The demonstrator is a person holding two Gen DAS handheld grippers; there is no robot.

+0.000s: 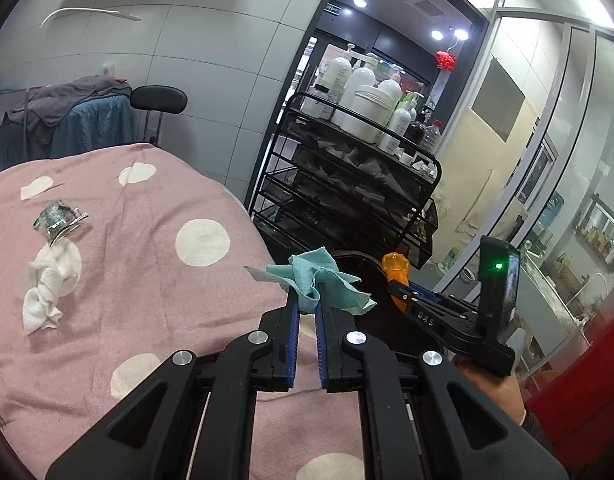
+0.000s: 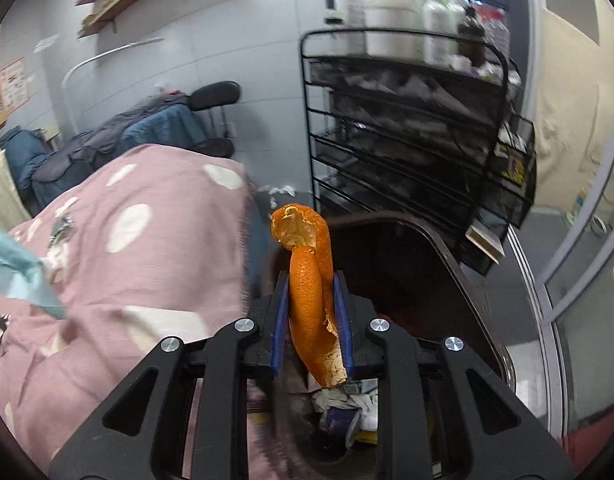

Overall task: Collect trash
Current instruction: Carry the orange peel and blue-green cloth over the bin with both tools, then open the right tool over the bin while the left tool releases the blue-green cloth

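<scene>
Right claw (image 2: 311,300) clamps orange peel (image 2: 309,292), long axis running forward along the fingers.

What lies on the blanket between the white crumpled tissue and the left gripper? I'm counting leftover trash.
Nothing: the left wrist view shows only bare pink blanket between the white tissue and the left gripper.

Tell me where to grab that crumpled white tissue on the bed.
Grip the white tissue across its narrow lower twist, coming straight down from above. It lies flat and elongated on the pink blanket, so fingers closing across its width should gather it. Keep off the shiny wrapper just beyond its far end.
</scene>
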